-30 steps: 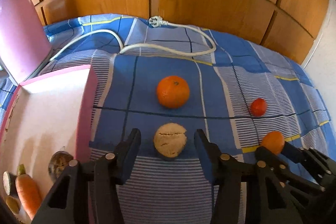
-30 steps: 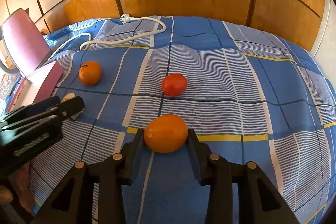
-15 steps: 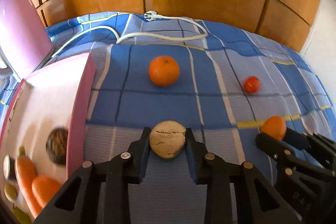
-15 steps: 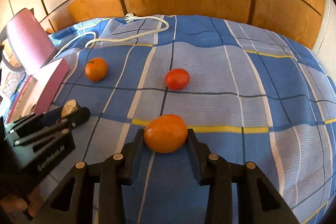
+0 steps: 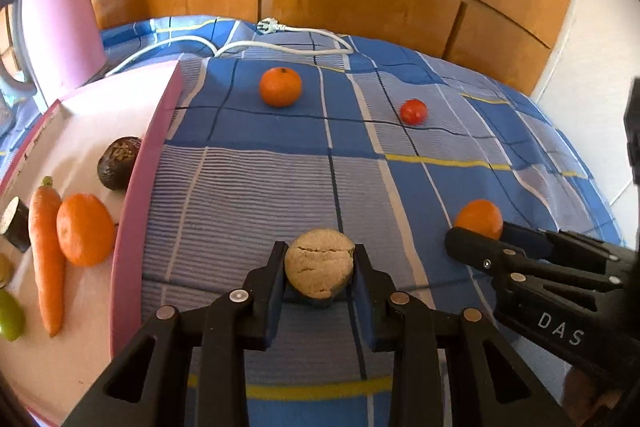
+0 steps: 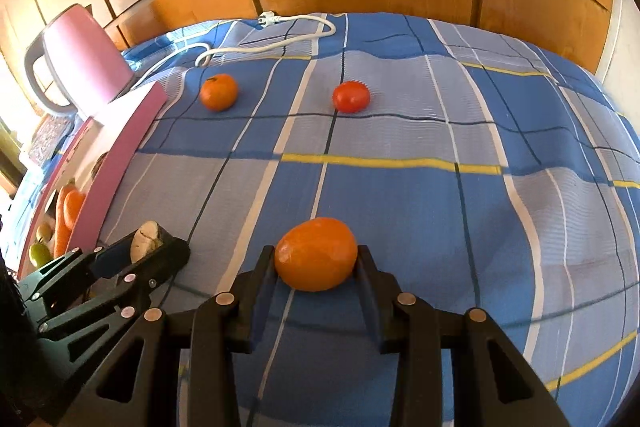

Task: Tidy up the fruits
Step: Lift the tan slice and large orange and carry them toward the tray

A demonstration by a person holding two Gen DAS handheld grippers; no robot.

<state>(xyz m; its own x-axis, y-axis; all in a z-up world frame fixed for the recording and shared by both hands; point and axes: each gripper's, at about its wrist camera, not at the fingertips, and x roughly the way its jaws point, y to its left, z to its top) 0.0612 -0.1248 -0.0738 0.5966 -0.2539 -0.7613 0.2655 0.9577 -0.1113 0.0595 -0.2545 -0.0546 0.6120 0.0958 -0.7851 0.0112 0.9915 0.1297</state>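
The pink box (image 5: 136, 195) lies to the left of both loads, nearer the left gripper (image 5: 320, 269), whose jaws, wide a second ago, have closed onto the cracked tan fruit (image 5: 319, 263), while the right gripper (image 6: 316, 259) clamps the orange fruit (image 6: 316, 254) above the bed (image 6: 420, 195).

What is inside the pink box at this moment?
In the pink box: a dark wrinkled fruit, a carrot, an orange, a green fruit and a dark cut piece. Its near wall hides anything behind it.
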